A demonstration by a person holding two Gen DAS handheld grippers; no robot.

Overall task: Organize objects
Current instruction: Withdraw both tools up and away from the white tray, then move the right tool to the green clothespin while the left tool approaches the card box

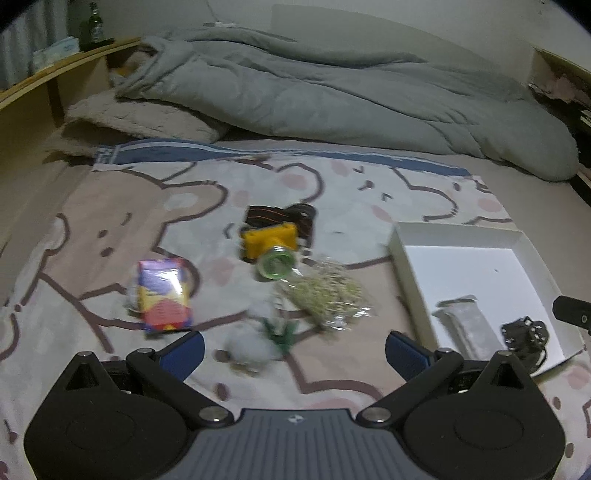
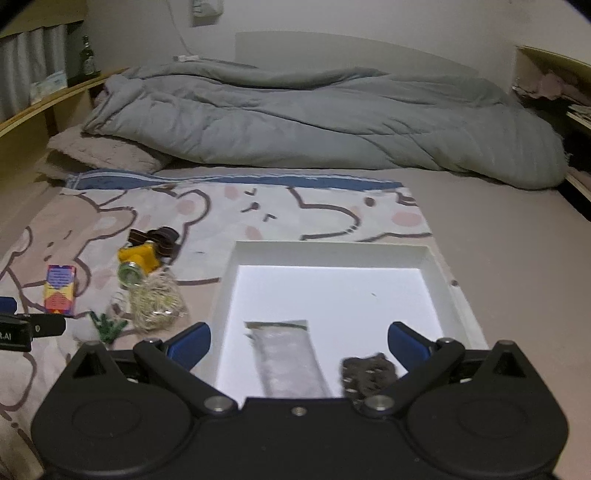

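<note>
A white tray (image 2: 443, 273) lies on the bed and holds a silver packet (image 2: 288, 354) and a black tangled item (image 2: 369, 373). My right gripper (image 2: 299, 339) is open above the tray's near end. My left gripper (image 1: 295, 349) is open and empty above a white fluffy item (image 1: 247, 345) with a green clip (image 1: 282, 332). Beyond lie a colourful box (image 1: 164, 295), a yellow headlamp (image 1: 269, 240) with a striped strap, and a bag of pale strands (image 1: 327, 291). The tray (image 1: 406, 266) shows at the right in the left wrist view.
A bear-print cloth (image 1: 110, 221) covers the near bed. A grey duvet (image 1: 332, 96) is bunched at the back, with a pillow (image 1: 140, 122) to its left. A wooden shelf (image 1: 44, 81) with a green bottle (image 1: 91, 26) runs along the left.
</note>
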